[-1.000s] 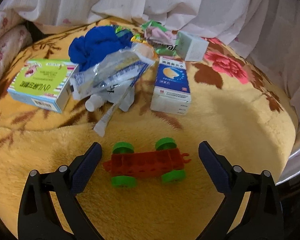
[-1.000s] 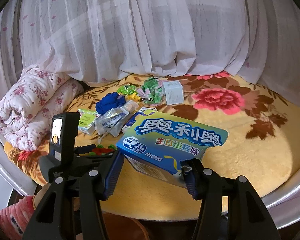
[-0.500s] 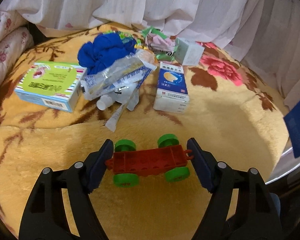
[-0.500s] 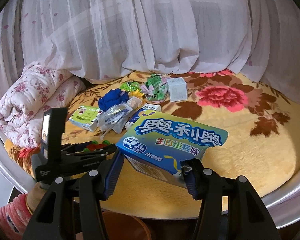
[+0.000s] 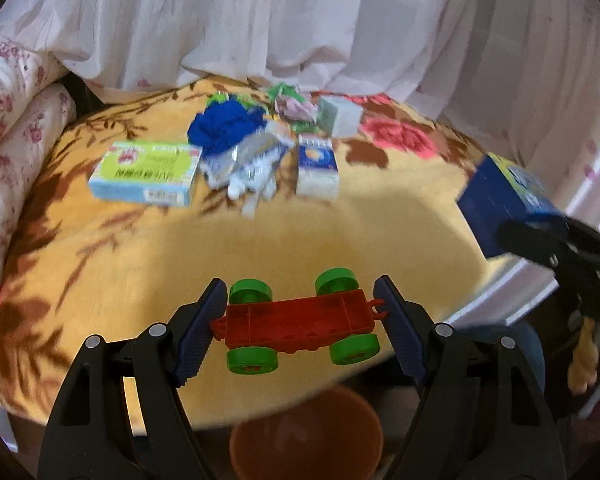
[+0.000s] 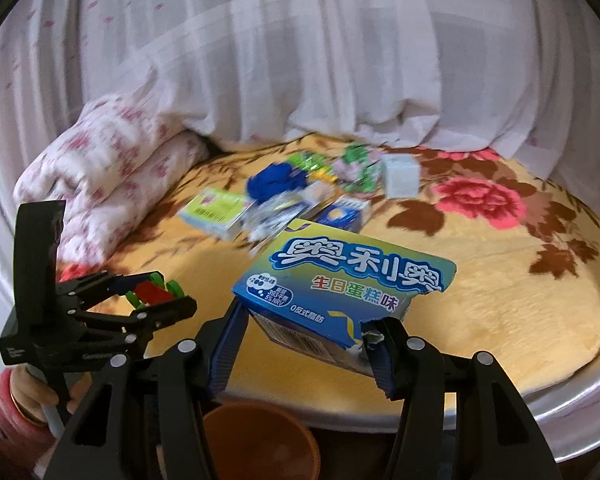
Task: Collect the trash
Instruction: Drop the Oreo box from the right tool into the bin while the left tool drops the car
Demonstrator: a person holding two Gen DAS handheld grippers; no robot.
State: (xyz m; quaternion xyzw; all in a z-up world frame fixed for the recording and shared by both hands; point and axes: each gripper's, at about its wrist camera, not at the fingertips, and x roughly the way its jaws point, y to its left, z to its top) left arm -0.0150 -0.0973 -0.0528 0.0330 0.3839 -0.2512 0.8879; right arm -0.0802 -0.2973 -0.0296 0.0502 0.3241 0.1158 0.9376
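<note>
Left gripper (image 5: 300, 320) is pinching the toy car (image 5: 298, 322) and right gripper (image 6: 304, 344) the cookie box (image 6: 340, 296), both above the orange bin (image 5: 306, 440) at bottom center, but boxes and wrappers (image 5: 256, 156) remain mid-frame on the blanket (image 5: 340, 240).

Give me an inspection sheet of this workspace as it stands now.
Surface: yellow floral blanket, partly bare.
Job's things: red toy car; blue snack box; brown bin below the edge.
Clutter: green box, blue cloth, wrappers, small blue-white box, white box.
Grippers: left tool shut on the car; right tool shut on the snack box.
Cables: nothing seen.
Surroundings: white curtain, folded floral quilt.
</note>
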